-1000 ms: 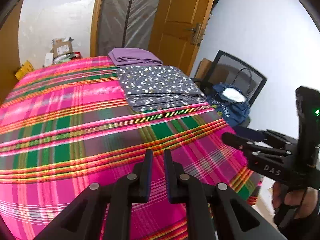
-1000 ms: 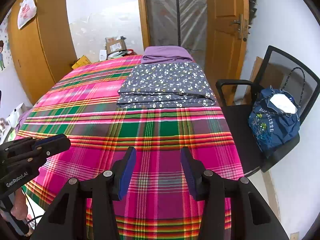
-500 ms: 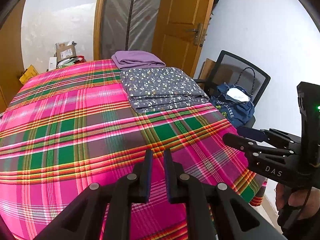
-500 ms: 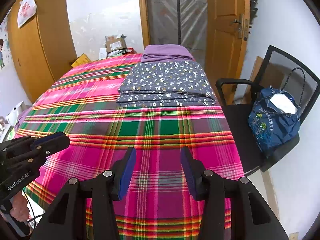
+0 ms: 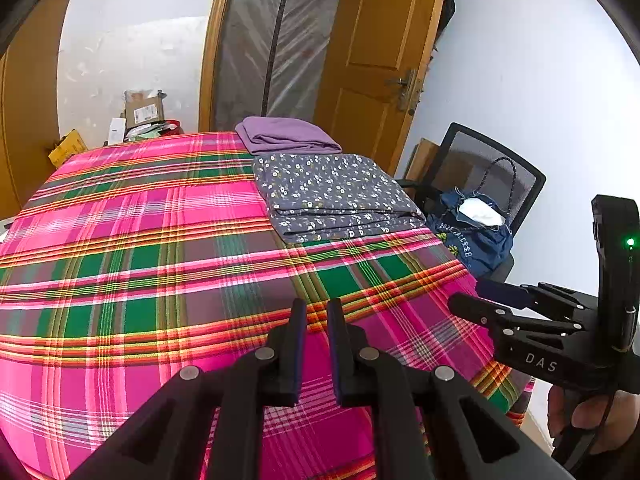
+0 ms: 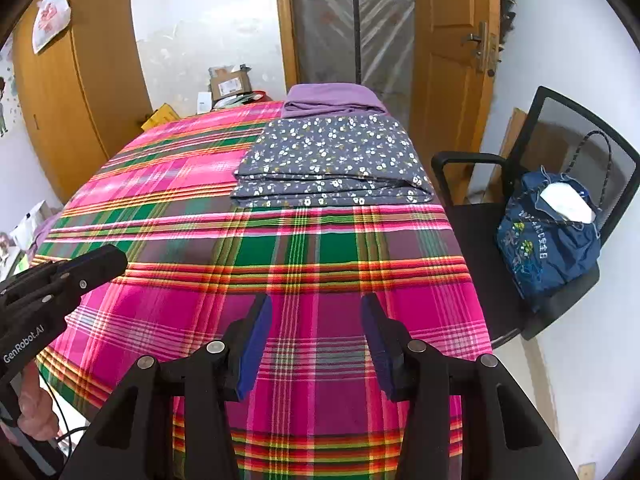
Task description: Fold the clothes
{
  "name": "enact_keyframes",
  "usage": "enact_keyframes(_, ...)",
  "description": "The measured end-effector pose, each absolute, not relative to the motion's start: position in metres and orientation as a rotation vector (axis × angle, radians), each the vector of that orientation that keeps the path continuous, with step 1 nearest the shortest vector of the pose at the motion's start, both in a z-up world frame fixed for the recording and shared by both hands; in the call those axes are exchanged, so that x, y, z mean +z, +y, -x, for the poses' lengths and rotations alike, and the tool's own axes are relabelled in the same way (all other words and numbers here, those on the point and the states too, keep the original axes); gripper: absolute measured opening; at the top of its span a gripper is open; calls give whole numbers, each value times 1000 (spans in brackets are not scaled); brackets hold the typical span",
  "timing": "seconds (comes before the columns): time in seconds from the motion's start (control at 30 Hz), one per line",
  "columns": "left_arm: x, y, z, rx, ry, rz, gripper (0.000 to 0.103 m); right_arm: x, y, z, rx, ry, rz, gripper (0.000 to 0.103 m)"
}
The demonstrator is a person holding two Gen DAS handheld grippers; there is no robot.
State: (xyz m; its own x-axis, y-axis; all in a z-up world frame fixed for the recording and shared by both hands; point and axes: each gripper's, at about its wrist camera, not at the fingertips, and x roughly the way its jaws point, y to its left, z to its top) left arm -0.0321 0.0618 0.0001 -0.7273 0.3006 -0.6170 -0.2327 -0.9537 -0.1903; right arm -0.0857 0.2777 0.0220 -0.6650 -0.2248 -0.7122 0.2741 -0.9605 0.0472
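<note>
A table spread with a bright pink, green and orange plaid cloth [image 6: 320, 264] serves as the counter. Two folded pieces lie along its far right edge: a grey floral garment [image 6: 332, 160], folded in flat layers, and just behind it, at the far right corner, a folded purple cloth [image 6: 328, 100]; whether the two touch is hard to tell from here.

Two tongs hover over the near edge, both holding nothing. The left tongs [image 5: 316, 344] have their jaws nearly together with only a narrow gap. The right tongs [image 6: 316, 344] stand wide open, the plaid cloth visible between the blue pads.

Beside the counter's right edge is one black mesh chair [image 6: 560, 168] carrying one blue bag [image 6: 548, 236].

Risks, as a judgement: no unfolded garment is in view, so the tongs could nip the plaid cloth instead, dragging it and tipping the folded stack off the edge towards the chair. Reaching for the floral garment could also undo its layers, since thin loose folds slide easily.
</note>
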Motion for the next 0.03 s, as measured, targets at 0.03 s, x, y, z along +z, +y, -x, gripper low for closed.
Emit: enact_keyframes(0.03,0,62,32,2674,-139,982,11,21,278,86,-2639,92,-1119,48)
